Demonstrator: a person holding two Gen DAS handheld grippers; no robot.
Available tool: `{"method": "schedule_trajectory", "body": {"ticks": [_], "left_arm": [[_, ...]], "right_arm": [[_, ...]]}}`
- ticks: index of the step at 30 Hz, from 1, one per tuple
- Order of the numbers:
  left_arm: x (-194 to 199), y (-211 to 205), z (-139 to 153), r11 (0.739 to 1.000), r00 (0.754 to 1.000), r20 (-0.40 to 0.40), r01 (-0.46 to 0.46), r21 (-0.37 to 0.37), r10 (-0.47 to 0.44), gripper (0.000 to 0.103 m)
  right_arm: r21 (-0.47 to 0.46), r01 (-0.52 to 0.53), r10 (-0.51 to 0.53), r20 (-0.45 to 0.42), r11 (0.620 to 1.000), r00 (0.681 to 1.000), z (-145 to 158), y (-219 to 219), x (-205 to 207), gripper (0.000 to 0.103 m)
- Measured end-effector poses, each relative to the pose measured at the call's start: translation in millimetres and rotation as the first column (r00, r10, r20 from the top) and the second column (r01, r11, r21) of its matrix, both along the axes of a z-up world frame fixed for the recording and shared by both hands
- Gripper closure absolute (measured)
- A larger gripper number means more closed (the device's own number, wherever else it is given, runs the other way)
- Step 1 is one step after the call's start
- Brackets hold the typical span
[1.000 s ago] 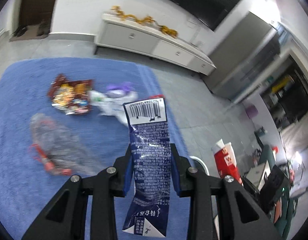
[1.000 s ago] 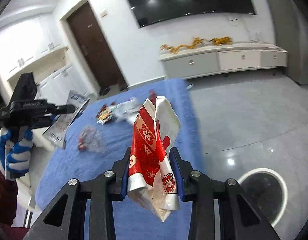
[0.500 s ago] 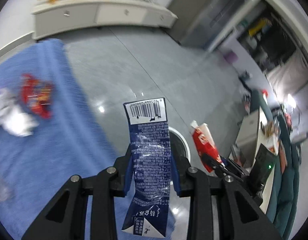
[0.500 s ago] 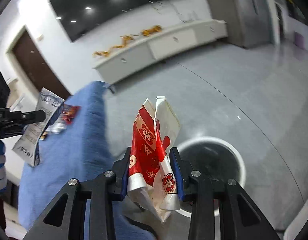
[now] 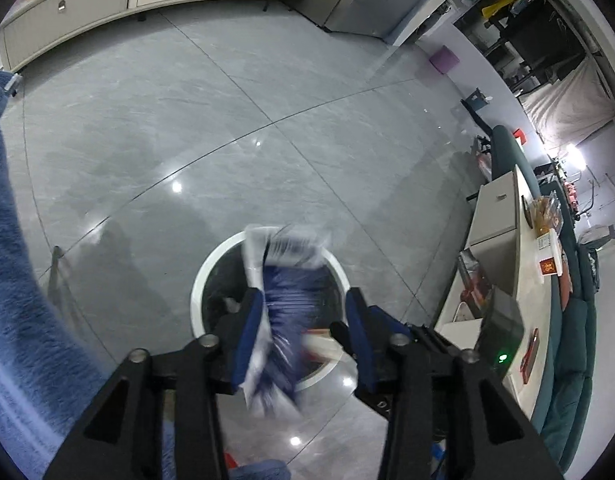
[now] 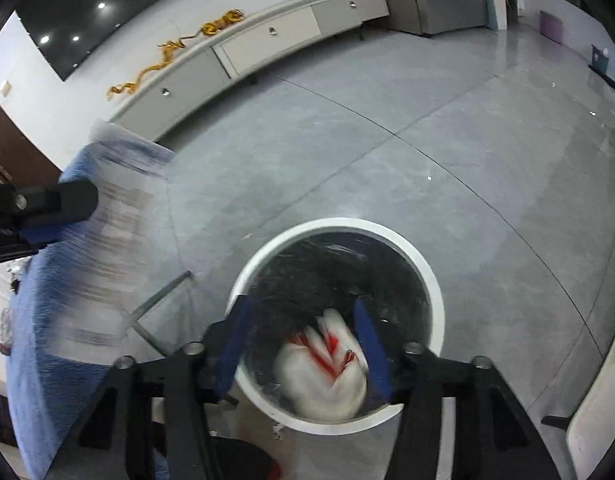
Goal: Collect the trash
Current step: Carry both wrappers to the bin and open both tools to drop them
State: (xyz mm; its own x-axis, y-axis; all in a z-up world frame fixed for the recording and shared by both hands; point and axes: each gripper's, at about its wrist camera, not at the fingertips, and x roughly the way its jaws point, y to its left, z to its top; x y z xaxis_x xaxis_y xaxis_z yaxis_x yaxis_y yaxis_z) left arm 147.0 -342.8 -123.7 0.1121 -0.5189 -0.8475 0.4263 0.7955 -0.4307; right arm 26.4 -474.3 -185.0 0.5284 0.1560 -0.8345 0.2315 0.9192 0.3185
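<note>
Blurred blue wrapper (image 5: 283, 304), red-white wrapper (image 6: 327, 364), bin (image 6: 431, 280)

A home living room: glossy grey floor tiles (image 5: 235, 92), a long white low cabinet (image 6: 267, 36) against the wall at 11 o'clock with a big dark TV (image 6: 119, 4) above it, and a green sofa (image 5: 567, 332) at 3 o'clock. A white round bin (image 6: 427, 276) stands on the floor beside a blue-covered table (image 5: 7, 240).
</note>
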Motion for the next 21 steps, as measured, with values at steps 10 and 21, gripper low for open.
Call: {"method": "schedule_trajectory", "body": {"ticks": [10, 21], "left_arm": [[-17.5, 14.6, 9.9, 1.0, 0.996, 0.085, -0.005, 0.014, 0.003, 0.056], [-54.8, 96.7, 52.4, 0.996, 0.964, 0.263, -0.056, 0.068, 0.036, 0.056]], "right_arm": [[-0.01, 0.006, -0.006, -0.007, 1.0, 1.0, 3.6, 3.4, 0.4, 0.047], [-0.03, -0.065, 0.068, 0.105, 0.997, 0.992, 60.9, 43.2, -8.9, 0.047]]}}
